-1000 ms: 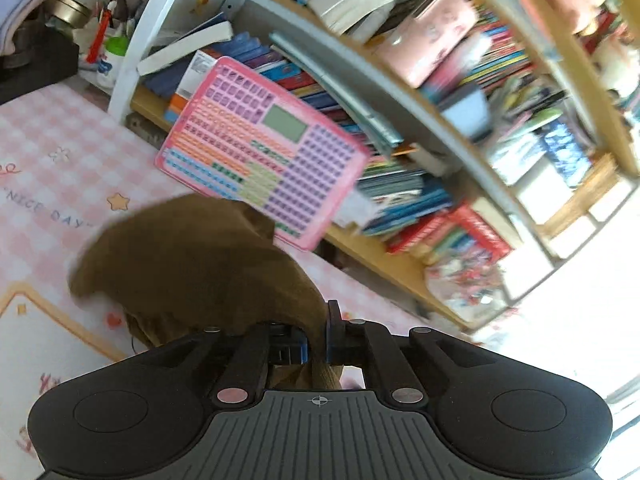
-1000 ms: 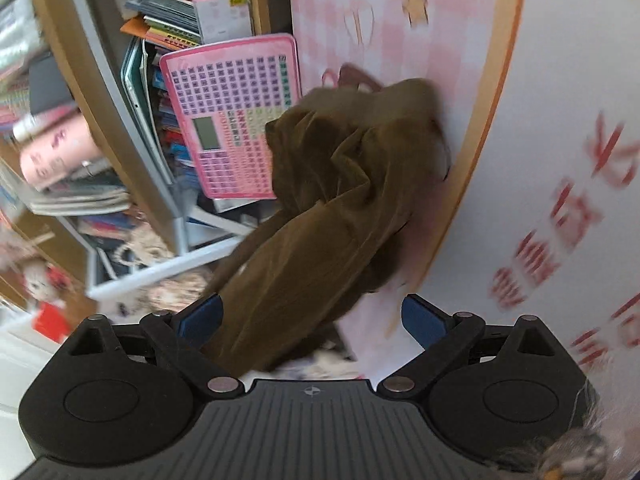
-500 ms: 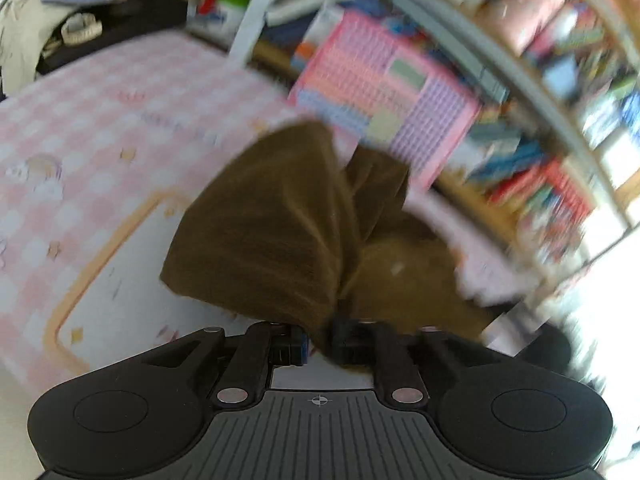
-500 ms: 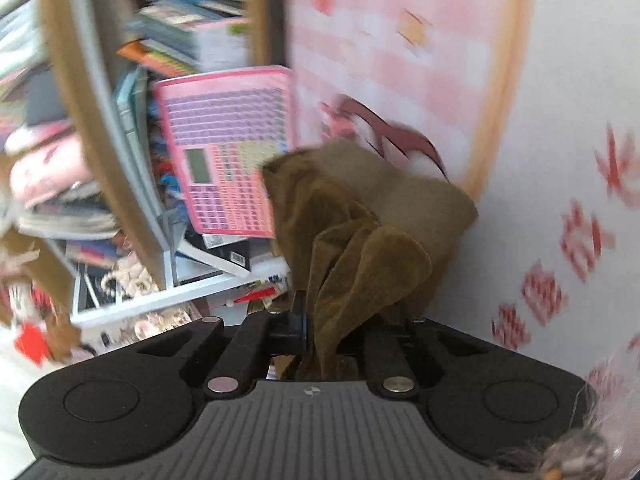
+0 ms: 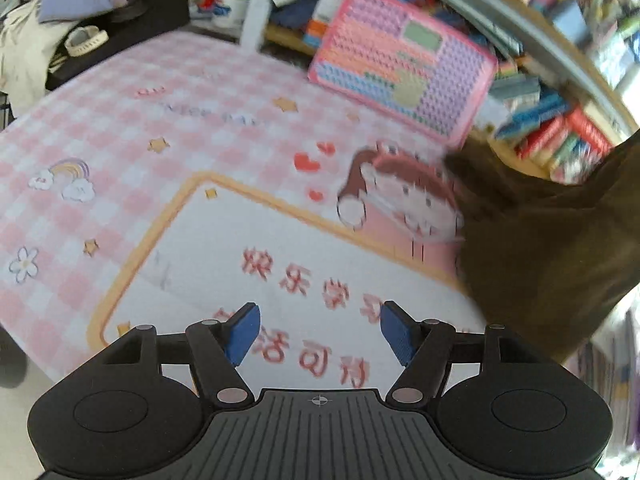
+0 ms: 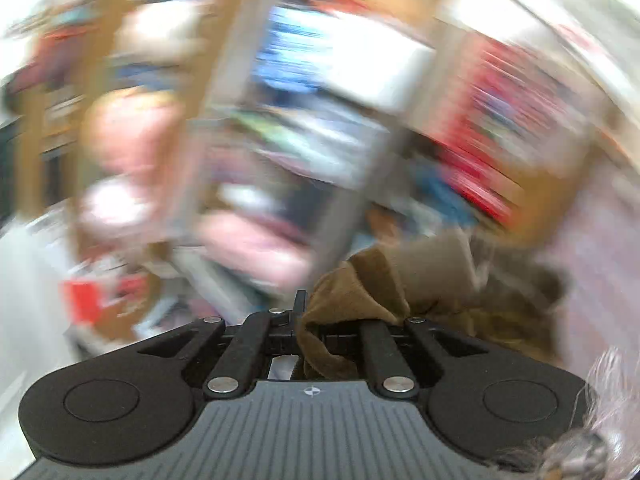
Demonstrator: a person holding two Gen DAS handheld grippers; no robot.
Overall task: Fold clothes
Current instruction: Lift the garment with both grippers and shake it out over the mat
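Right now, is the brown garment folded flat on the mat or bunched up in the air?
Bunched and lifted. The brown garment is pinched in the right gripper, hanging crumpled beside the pink mat, not lying flat on it.

brown garment [image 5: 552, 248], pink-and-white checked mat [image 5: 120, 128], pink toy keyboard [image 5: 404, 64], blue gripper pads [image 5: 242, 332]

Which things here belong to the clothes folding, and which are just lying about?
In the job:
- brown garment, pinched in the right gripper
- left gripper, jaws opening, nothing between them
- pink checked mat, the folding surface

Lying about:
- pink button-board toy
- bookshelf books
- watch and clothes pile
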